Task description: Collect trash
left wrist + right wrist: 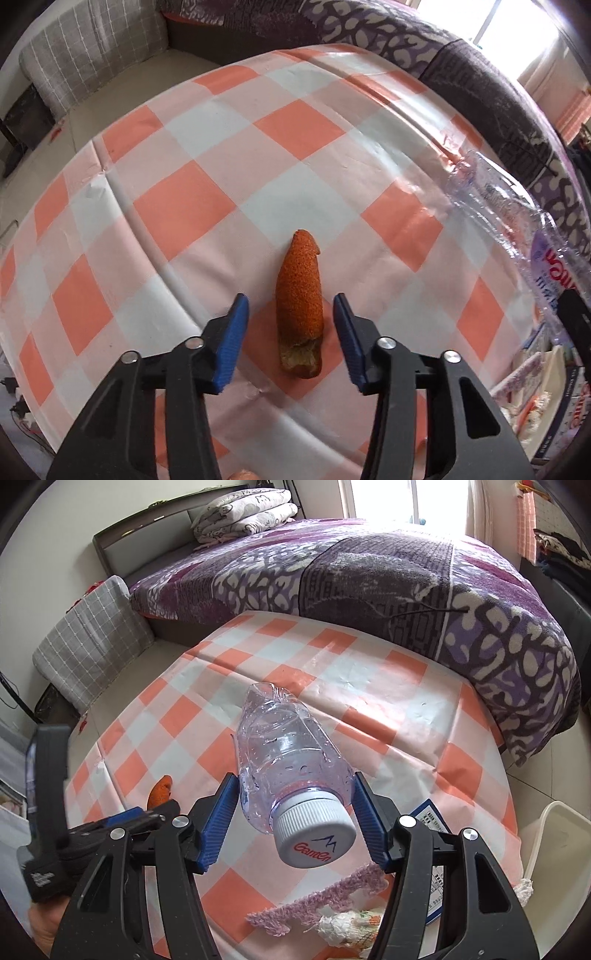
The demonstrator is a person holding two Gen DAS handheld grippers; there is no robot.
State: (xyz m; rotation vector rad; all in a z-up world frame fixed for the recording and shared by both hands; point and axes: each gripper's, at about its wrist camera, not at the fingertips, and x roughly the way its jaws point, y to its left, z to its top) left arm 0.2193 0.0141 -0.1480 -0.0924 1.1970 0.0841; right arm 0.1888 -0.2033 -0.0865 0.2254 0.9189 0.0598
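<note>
The crushed clear plastic bottle with a white cap (291,771) sits clamped in the right claw (293,821), raised above the orange-and-white checked tabletop (388,716). The left claw (291,325), angled steeply down, stands narrowly parted around the orange peel strip (300,306) without touching it. Bare cloth stretches to the far edge by the purple patterned bed (369,572).

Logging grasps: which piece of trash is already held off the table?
The clear plastic bottle, clamped in the right gripper. The orange peel lies on the tablecloth between open jaws.
</note>
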